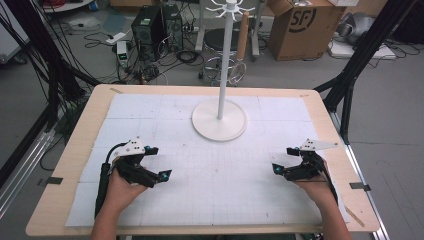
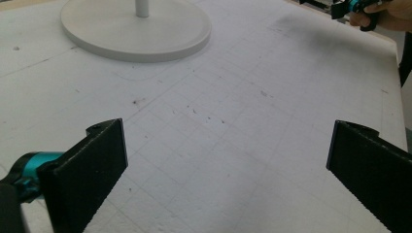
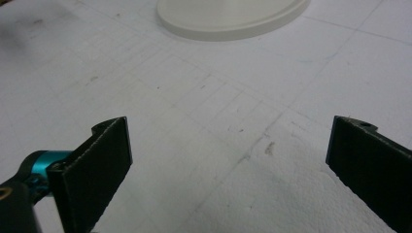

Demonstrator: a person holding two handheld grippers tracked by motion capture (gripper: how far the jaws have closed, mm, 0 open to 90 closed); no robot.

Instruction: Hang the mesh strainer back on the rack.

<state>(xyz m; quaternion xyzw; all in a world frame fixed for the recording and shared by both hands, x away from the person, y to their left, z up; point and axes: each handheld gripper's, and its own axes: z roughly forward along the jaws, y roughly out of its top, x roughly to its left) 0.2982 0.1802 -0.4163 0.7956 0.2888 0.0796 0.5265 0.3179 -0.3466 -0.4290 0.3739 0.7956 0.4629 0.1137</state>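
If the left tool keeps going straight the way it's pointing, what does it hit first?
Probably the stand's round base. The left tool is open and empty, with bare mat between it and the base. The base sits left of centre in its view, so it might only clip the edge.

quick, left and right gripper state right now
left gripper: open, holding nothing, above the white gridded mat
right gripper: open, holding nothing
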